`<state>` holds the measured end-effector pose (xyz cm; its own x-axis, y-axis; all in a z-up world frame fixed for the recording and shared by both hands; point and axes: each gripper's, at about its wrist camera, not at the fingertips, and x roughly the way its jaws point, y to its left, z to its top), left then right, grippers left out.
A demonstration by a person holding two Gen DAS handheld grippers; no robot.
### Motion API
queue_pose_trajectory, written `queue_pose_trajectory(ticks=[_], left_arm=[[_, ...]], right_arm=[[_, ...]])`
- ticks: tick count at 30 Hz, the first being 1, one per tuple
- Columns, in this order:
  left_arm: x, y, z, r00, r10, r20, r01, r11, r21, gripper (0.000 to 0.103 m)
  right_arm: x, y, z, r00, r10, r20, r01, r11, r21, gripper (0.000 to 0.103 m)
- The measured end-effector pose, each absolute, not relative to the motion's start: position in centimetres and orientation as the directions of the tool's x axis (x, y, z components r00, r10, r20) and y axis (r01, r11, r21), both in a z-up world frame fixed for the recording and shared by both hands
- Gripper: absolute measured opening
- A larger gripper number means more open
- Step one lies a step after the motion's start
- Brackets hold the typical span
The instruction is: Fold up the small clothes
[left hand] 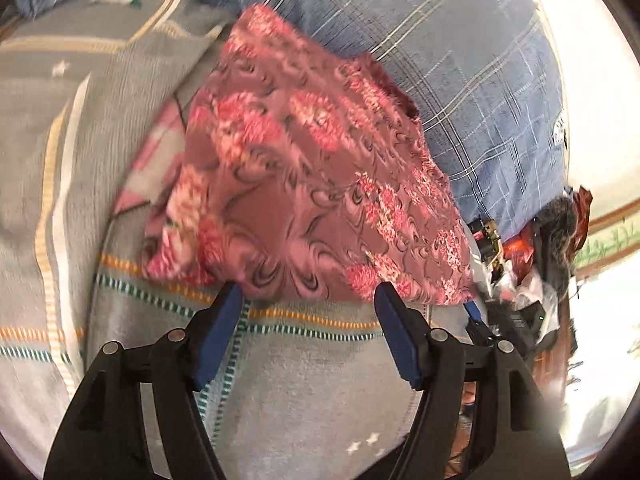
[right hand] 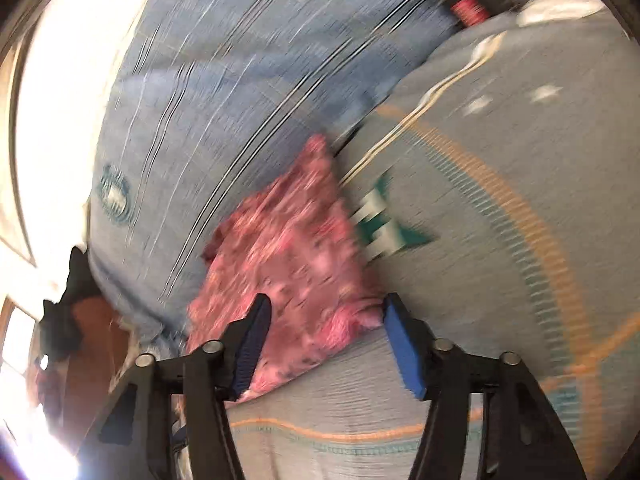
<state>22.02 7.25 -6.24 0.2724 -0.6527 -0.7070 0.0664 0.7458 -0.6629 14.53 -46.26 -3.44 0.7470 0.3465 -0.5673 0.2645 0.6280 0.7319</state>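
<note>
A small pink and maroon floral cloth [left hand: 304,184] lies folded on a grey patterned blanket [left hand: 304,392]. In the left wrist view my left gripper [left hand: 308,300] is open, its blue-padded fingers [left hand: 218,332] standing just short of the cloth's near edge. In the blurred right wrist view the same cloth [right hand: 292,256] lies ahead, and my right gripper [right hand: 324,312] is open with the cloth's near corner between its fingers [right hand: 404,344], not pinched. The tip of the right gripper shows at the cloth's right corner in the left view.
A blue checked pillow or sheet [left hand: 472,60] lies behind the cloth. A second grey blanket fold [left hand: 60,128] is at the left. Clutter of bags and small items [left hand: 528,264] sits off the bed's right edge. Bright windows are at the sides.
</note>
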Motion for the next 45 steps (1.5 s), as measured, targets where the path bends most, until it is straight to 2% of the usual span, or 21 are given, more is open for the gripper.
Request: queue_pose_trajectory(ticks=[2, 6, 8, 10, 12, 15, 17, 18, 20, 21, 26, 28, 29, 30, 33, 35, 37, 39, 42, 43, 45], left_arm=[[21.9, 7.9, -6.1, 0.280, -0.648, -0.708, 0.049, 0.746, -0.664, 0.068], [21.9, 9.0, -6.4, 0.299, -0.629, -0.718, 0.023, 0.757, -0.653, 0.068], [21.8, 9.5, -7.0, 0.299, -0.644, -0.704, 0.005, 0.739, -0.674, 0.068], [21.8, 9.6, -6.9, 0.294, -0.643, -0.707, 0.000, 0.740, -0.673, 0.068], [21.6, 9.8, -6.5, 0.291, -0.645, -0.707, 0.007, 0.740, -0.672, 0.068], [21.3, 10.1, -5.0, 0.310, -0.678, -0.667, 0.041, 0.710, -0.703, 0.068], [21.6, 10.1, -3.3, 0.344, -0.707, -0.618, 0.072, 0.677, -0.733, 0.068], [22.0, 9.9, -2.6, 0.360, -0.711, -0.604, 0.089, 0.671, -0.736, 0.068], [22.9, 9.3, -1.7, 0.390, -0.707, -0.591, 0.117, 0.674, -0.729, 0.078], [23.7, 8.7, -1.4, 0.418, -0.682, -0.600, 0.120, 0.696, -0.708, 0.078], [26.6, 7.1, -3.9, 0.439, -0.629, -0.642, 0.093, 0.742, -0.664, 0.078], [27.4, 6.5, -6.2, 0.417, -0.591, -0.691, 0.059, 0.776, -0.628, 0.078], [27.4, 6.5, -6.9, 0.420, -0.597, -0.684, 0.069, 0.772, -0.631, 0.078], [26.9, 6.7, -6.7, 0.457, -0.600, -0.657, 0.103, 0.769, -0.630, 0.078], [27.3, 6.3, -5.6, 0.455, -0.598, -0.659, 0.129, 0.777, -0.616, 0.079], [27.7, 6.5, -4.2, 0.481, -0.629, -0.611, 0.158, 0.748, -0.645, 0.079], [27.7, 7.0, -2.7, 0.541, -0.601, -0.588, 0.175, 0.765, -0.620, 0.081], [28.0, 7.2, -2.8, 0.568, -0.540, -0.621, 0.156, 0.812, -0.563, 0.083], [29.7, 7.0, -5.5, 0.479, -0.464, -0.745, 0.073, 0.867, -0.493, 0.083], [30.2, 6.7, -6.6, 0.433, -0.469, -0.770, 0.071, 0.869, -0.490, 0.082], [29.8, 6.1, -5.8, 0.465, -0.428, -0.775, 0.099, 0.895, -0.434, 0.083]], right_arm=[[15.2, -45.9, -2.8, 0.734, 0.316, -0.601, 0.280, 0.665, 0.693, 0.011], [12.6, -47.0, 0.0, 0.858, 0.238, -0.455, 0.216, 0.636, 0.740, 0.009], [12.4, -47.4, -1.0, 0.838, 0.230, -0.495, 0.253, 0.640, 0.725, 0.009], [12.8, -47.4, -3.3, 0.767, 0.243, -0.594, 0.321, 0.656, 0.683, 0.009], [12.3, -47.6, -4.1, 0.764, 0.270, -0.586, 0.316, 0.635, 0.705, 0.009], [11.0, -48.2, -2.6, 0.778, 0.193, -0.598, 0.387, 0.603, 0.698, 0.017], [10.2, -48.4, -1.1, 0.827, 0.159, -0.540, 0.372, 0.566, 0.736, 0.019], [10.4, -48.3, -0.4, 0.845, 0.160, -0.511, 0.349, 0.559, 0.752, 0.025], [11.5, -47.3, 1.1, 0.860, 0.154, -0.487, 0.317, 0.587, 0.745, 0.037], [12.5, -46.6, 1.7, 0.858, 0.152, -0.490, 0.305, 0.616, 0.726, 0.040], [17.7, -43.2, 1.0, 0.826, 0.118, -0.551, 0.307, 0.725, 0.616, 0.040], [19.2, -42.6, -1.4, 0.777, 0.113, -0.619, 0.340, 0.753, 0.564, 0.040], [19.8, -42.4, -2.6, 0.734, 0.116, -0.669, 0.368, 0.760, 0.536, 0.035], [19.8, -42.1, -2.6, 0.747, 0.086, -0.659, 0.363, 0.778, 0.513, 0.032], [20.8, -42.0, -1.3, 0.730, 0.086, -0.678, 0.356, 0.799, 0.485, 0.035], [21.8, -42.4, 0.0, 0.763, 0.071, -0.642, 0.347, 0.794, 0.499, 0.035], [22.8, -42.7, 1.0, 0.791, 0.076, -0.607, 0.332, 0.780, 0.530, 0.035], [24.1, -42.2, 0.7, 0.793, 0.105, -0.600, 0.313, 0.775, 0.549, 0.035], [26.1, -40.9, -2.2, 0.708, 0.147, -0.691, 0.334, 0.792, 0.511, 0.041], [25.8, -40.2, -2.2, 0.741, 0.106, -0.663, 0.312, 0.820, 0.480, 0.040], [25.7, -39.1, -1.9, 0.731, 0.065, -0.680, 0.311, 0.855, 0.416, 0.041]])
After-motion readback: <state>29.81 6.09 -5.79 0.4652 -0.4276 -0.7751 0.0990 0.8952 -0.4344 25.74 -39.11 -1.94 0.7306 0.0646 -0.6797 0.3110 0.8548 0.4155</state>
